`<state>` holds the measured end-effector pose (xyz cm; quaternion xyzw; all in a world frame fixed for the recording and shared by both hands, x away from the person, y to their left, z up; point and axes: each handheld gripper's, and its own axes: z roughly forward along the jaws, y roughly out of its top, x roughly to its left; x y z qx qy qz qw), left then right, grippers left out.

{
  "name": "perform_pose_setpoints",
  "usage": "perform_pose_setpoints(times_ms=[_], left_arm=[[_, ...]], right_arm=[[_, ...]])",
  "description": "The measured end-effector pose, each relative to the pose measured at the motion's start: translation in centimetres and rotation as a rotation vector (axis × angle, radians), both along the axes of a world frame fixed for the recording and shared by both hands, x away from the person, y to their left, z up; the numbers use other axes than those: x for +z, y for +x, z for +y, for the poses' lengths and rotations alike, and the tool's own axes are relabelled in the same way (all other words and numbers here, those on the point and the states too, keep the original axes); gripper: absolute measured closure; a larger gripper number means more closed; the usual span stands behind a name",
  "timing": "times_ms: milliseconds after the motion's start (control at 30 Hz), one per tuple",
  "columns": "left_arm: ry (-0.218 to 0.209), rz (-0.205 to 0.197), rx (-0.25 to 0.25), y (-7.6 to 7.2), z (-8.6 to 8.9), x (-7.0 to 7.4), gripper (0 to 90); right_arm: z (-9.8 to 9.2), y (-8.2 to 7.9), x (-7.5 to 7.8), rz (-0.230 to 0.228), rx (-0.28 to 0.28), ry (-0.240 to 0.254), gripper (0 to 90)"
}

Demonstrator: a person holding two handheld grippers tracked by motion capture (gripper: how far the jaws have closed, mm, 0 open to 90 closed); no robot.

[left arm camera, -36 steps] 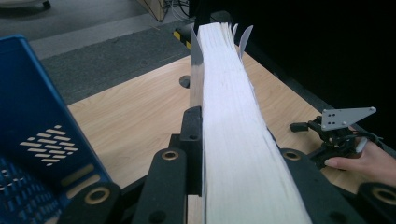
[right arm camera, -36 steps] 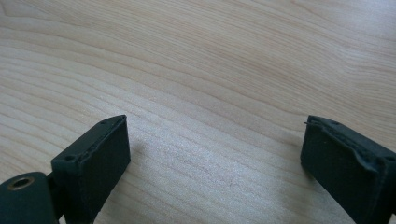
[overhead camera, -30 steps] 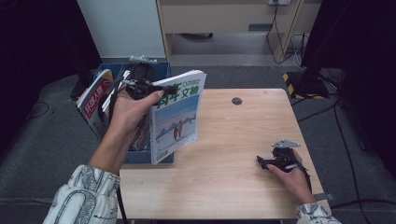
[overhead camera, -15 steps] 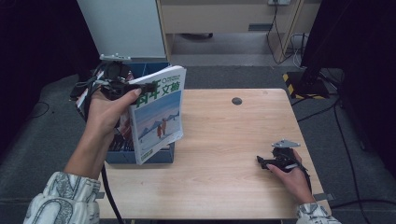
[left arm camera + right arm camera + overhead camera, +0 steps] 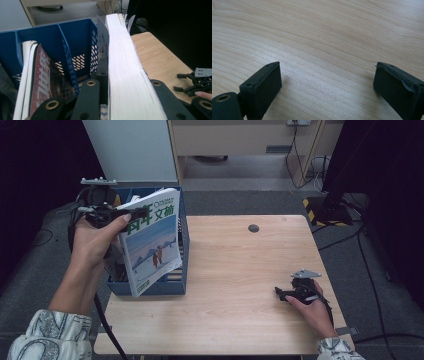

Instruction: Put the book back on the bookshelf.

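Note:
My left gripper (image 5: 125, 214) is shut on the top edge of a thick book (image 5: 151, 240) with a snowy cover and green characters. The book hangs upright over the right end of a blue file rack (image 5: 172, 284) at the table's left edge. In the left gripper view the book's white page edge (image 5: 125, 70) runs between the jaws of the left gripper (image 5: 123, 85), beside the rack's dividers (image 5: 75, 37). A red magazine (image 5: 42, 75) stands in a left slot. My right gripper (image 5: 282, 294) rests open on the table (image 5: 240, 270) at the right; nothing but bare wood (image 5: 324, 37) lies between its fingers (image 5: 262, 85).
A small black round cap (image 5: 253, 228) sits in the table's far middle. A white cabinet (image 5: 135, 150) stands behind the rack. Cables and a yellow-black striped base (image 5: 315, 207) lie on the floor past the table's right rear corner.
My left hand has carried the book to the left, from over the table's left edge to above the blue rack. The right gripper has stayed where it was.

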<state>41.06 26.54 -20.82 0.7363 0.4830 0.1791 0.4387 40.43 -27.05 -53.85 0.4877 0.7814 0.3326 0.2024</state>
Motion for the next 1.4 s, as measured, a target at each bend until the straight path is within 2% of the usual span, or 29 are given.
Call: perform_pose_setpoints(times_ms=[433,533,767,1000,1400], left_arm=[[-0.001,0.019,0.067,3.0,-0.1,-1.1,73.4],[0.002,0.008,0.082,3.2,-0.2,-1.6,73.4],[-0.019,0.025,0.119,3.9,0.3,-2.5,73.4],[-0.023,0.026,0.137,4.6,0.1,-2.6,73.4],[-0.024,0.028,0.148,5.7,-1.2,-2.7,73.4]], right_arm=[[0.2,-0.2,0.0,-0.008,-0.014,0.002,8.8],[0.2,-0.3,0.0,-0.007,-0.016,-0.002,8.8],[0.2,-0.3,0.0,-0.005,-0.016,-0.002,8.8],[0.2,-0.3,0.0,-0.004,-0.016,-0.001,8.7],[0.2,-0.3,0.0,-0.004,-0.015,0.0,8.7]])
